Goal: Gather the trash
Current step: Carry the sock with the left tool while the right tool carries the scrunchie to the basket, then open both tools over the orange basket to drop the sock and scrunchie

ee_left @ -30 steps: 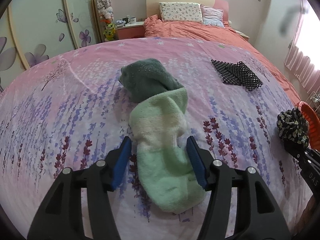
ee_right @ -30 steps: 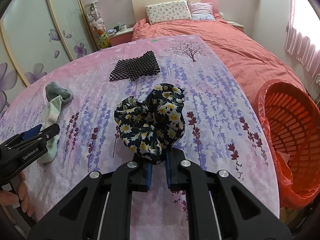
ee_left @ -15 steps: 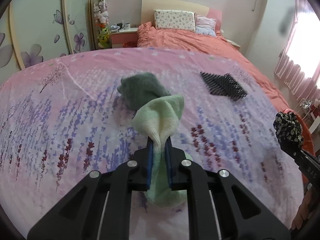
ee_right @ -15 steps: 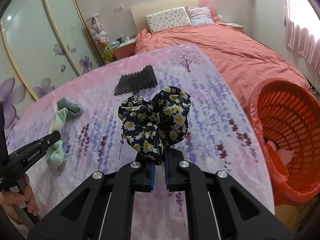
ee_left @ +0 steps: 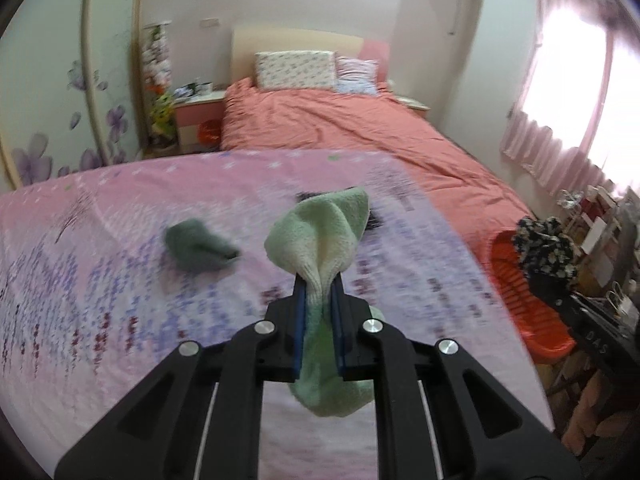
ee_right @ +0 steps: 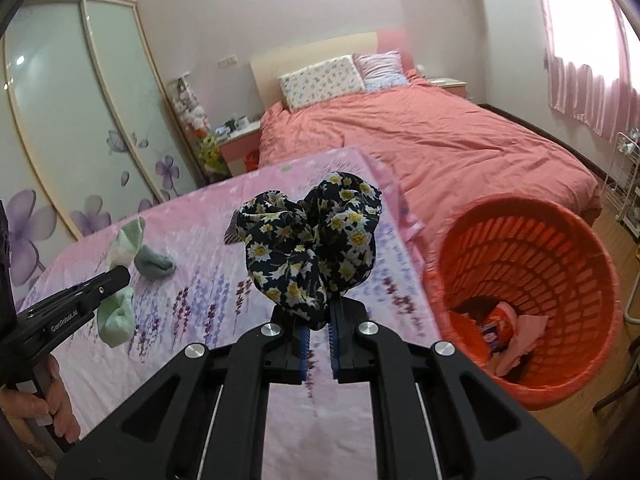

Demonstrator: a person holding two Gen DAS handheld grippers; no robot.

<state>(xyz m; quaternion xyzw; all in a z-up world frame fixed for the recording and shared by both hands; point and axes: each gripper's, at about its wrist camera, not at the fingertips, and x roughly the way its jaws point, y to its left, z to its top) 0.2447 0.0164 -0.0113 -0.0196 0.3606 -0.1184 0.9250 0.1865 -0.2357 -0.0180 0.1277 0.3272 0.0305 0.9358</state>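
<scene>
Left wrist view: left gripper (ee_left: pixel 318 300) clamped tight on fuzzy light-green sock (ee_left: pixel 320 240), sock hanging clear of pink lavender-print sheet (ee_left: pixel 120 240). Dark green sock (ee_left: pixel 196 245) lying loose on sheet, near. Right gripper (ee_right: pixel 318 320) pinched on bunched black floral fabric (ee_right: pixel 312 240), held above sheet edge. Orange plastic lattice basket (ee_right: pixel 560 264) just right of bed edge, some pink stuff already inside.

Step, I'd say: carry phase, both loads picked. Next move probably calls for swinging right load over basket rim, then opening; left has further to travel. Dark sock and black mesh piece (ee_left: pixel 374 220) left for later.
</scene>
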